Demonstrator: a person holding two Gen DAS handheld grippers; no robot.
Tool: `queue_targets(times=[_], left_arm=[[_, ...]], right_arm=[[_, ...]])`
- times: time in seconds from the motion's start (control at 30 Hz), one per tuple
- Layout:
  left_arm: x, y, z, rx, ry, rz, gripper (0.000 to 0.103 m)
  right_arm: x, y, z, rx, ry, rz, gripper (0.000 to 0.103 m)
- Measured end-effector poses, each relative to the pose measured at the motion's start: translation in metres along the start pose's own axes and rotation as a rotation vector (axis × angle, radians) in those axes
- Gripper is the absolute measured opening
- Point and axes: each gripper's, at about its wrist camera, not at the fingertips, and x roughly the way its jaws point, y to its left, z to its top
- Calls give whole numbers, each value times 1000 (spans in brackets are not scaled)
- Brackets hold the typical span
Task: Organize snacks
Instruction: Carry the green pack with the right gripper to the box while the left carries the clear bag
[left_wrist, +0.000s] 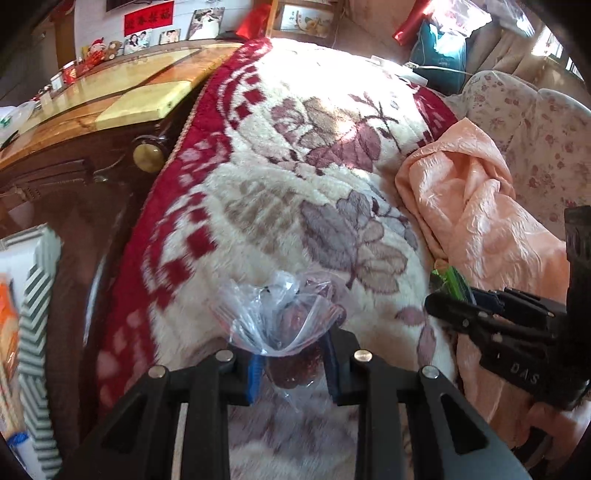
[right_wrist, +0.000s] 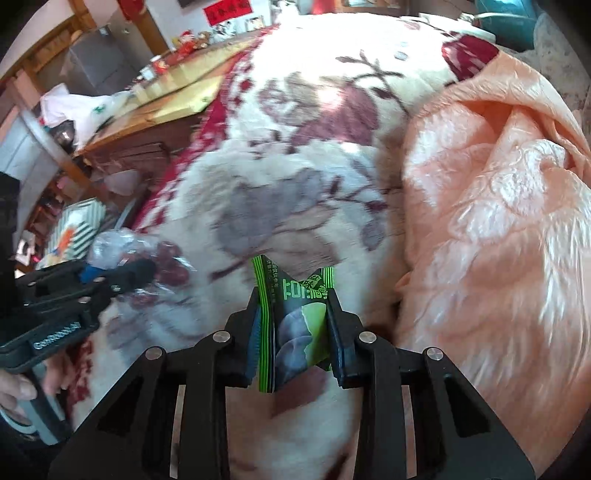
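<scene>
My left gripper (left_wrist: 293, 363) is shut on a clear plastic bag (left_wrist: 280, 317) with dark red snacks inside, held just above a red-and-cream floral blanket (left_wrist: 295, 147). The bag also shows in the right wrist view (right_wrist: 125, 247), at the left gripper's tips. My right gripper (right_wrist: 293, 332) is shut on a green-and-black snack packet (right_wrist: 295, 325), pinched upright between the pads. In the left wrist view the right gripper (left_wrist: 454, 299) comes in from the right with the packet (left_wrist: 452, 280) showing at its tip.
A crumpled peach quilt (left_wrist: 476, 206) lies on the right of the bed. A dark wooden cabinet (left_wrist: 74, 177) with a yellow top stands to the left. A striped box (left_wrist: 33, 332) with orange snacks is at the lower left.
</scene>
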Motion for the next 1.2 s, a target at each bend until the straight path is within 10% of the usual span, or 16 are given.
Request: queue_targets(times=[1.2], left_arm=[[-127, 160, -90, -234, -128, 260, 29]], right_arm=[[-8, 229, -35, -276, 6, 176, 29]])
